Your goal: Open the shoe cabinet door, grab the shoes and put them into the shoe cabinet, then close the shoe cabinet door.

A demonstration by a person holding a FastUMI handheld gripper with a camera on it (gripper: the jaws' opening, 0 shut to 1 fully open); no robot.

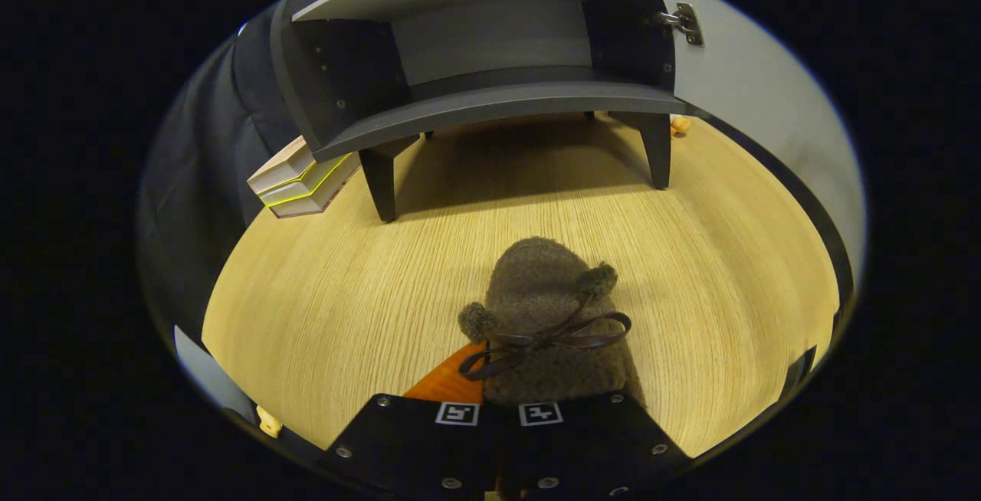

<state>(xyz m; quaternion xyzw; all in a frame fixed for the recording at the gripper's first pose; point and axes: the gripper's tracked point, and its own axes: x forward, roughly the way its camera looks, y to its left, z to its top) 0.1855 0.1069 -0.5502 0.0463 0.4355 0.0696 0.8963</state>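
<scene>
The claw [498,409] is nearly closed, and its two fingers [429,440] press on the heel end of a brown fuzzy shoe [536,294]. The shoe points away from the claw, toward the far side, and it carries a dark ribbon bow [548,340] with two small pompoms. I cannot tell if the shoe rests on the wooden tabletop [322,294] or hangs just above it. An orange part [448,382] shows at the left of the shoe, near the fingers.

Far beyond the shoe stands the dark shoe cabinet [490,95] on short legs. Its inside is open to view, and its pale door [751,87] is swung out to the right, with a metal hinge [682,22] on it. A stack of books [299,179] lies at the left of the cabinet, beside its front left leg.
</scene>
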